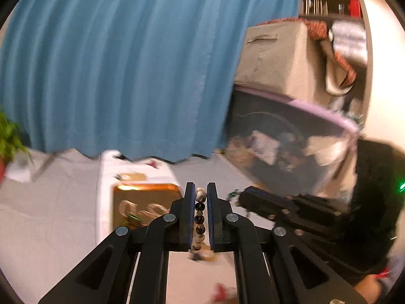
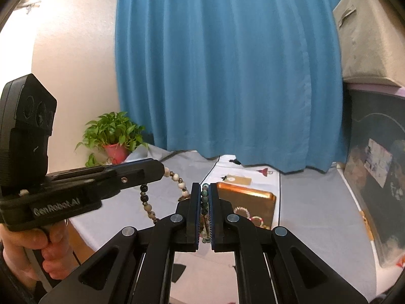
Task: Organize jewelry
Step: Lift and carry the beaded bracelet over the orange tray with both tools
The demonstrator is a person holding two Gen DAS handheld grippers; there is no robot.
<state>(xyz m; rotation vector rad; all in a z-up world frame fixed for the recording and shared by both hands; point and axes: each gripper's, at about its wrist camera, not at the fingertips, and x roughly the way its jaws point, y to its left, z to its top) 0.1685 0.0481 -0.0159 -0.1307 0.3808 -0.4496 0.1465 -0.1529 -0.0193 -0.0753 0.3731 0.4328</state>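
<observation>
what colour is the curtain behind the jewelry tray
Blue curtain, clearest in the right wrist view.

Two grippers (image 2: 204, 202), one beaded necklace (image 2: 177, 179), one tray (image 2: 253, 195), one plant (image 2: 114, 131).

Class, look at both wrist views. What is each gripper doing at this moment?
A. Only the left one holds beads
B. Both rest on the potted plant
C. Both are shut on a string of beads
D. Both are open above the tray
C: the left gripper and the right gripper each pinch the beaded necklace, whose loop hangs between them above the copper tray.
</observation>
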